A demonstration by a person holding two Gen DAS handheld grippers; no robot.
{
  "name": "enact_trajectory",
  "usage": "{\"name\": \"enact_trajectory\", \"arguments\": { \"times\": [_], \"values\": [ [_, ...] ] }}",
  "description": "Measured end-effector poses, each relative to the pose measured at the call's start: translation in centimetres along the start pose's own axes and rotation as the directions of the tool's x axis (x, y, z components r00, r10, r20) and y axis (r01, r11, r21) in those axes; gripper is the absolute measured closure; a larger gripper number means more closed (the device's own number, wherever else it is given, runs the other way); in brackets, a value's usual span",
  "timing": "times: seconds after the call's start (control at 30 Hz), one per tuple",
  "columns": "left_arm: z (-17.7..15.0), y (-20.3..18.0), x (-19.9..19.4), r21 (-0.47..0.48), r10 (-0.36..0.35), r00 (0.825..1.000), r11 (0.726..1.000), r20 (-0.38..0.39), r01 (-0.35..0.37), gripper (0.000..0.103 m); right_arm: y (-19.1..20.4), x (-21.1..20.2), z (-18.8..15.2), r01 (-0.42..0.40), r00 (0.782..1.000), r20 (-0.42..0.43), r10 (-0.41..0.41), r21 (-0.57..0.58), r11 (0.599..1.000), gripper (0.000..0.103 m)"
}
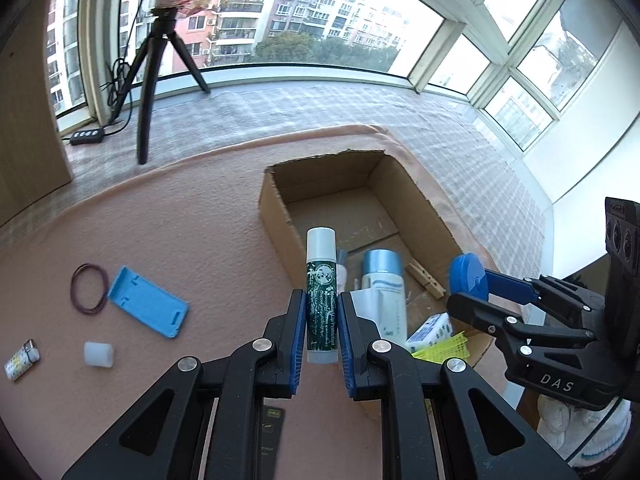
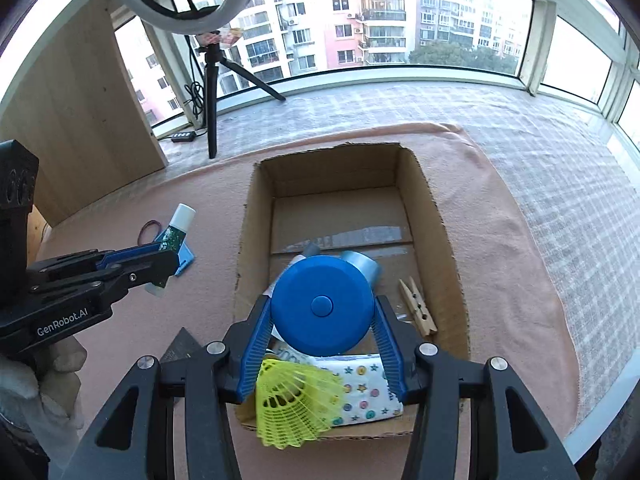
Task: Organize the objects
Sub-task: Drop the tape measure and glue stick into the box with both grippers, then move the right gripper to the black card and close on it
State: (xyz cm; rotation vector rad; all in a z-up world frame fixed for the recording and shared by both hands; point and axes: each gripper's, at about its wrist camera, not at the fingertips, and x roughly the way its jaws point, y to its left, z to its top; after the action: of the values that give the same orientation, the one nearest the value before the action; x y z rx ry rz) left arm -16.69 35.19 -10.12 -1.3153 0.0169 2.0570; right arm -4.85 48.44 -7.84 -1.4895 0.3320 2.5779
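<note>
Left hand-held gripper [image 1: 322, 320] clamped on lip balm tube [image 1: 320, 296], right hand-held gripper [image 2: 322, 336] squeezing blue round case [image 2: 322, 306]: risk of slipping before reaching cardboard box [image 2: 448, 248] ahead.

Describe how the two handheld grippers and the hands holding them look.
Both the left gripper and right gripper are black linkage frames with silver rivets and ribbed blue pads. The left body reads GenRobot.AI; the right reads DAS. Each hand wears a white knit glove.

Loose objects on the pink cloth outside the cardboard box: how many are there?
4, all left of the box: the rubber band, blue case, white cap and small lighter. The grippers may hide others.
</note>
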Motion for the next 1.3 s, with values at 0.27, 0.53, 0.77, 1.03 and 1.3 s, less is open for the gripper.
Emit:
{"name": "enact_trajectory", "arguments": {
  "times": [0.27,0.53,0.77,1.03,1.3],
  "values": [
    [1.1,-3.2,2.6,0.032,0.007,1.000,0.999,-0.019,-0.006,0.086,-2.9,1.0,-0.5,0.018,1.000,-0.021,-0.018,0.028,0.999,0.057],
    [0.8,-2.2,2.0,0.014,0.003,1.000,1.000,-0.027,-0.003,0.067,-3.1,1.3,-0.8,0.029,0.999,-0.017,-0.028,0.015,0.999,0.053],
    [-0.6,-0.3,-0.1,0.014,0.044,0.999,0.999,-0.018,-0.044,0.067,-2.1,0.4,-1.1,0.031,1.000,0.002,-0.031,0.027,0.999,0.049],
    [-3.2,6.6,-4.1,-0.078,0.103,0.995,0.992,-0.005,-0.103,0.067,1.1,-1.7,-2.2,-0.039,0.999,0.037,0.037,0.050,0.998,0.049],
    [-7.9,12.9,-6.9,-0.155,0.134,0.991,0.979,-0.026,-0.136,0.067,7.2,-2.0,-5.1,-0.140,0.990,0.002,0.140,0.029,0.990,0.046]
  ]
}}
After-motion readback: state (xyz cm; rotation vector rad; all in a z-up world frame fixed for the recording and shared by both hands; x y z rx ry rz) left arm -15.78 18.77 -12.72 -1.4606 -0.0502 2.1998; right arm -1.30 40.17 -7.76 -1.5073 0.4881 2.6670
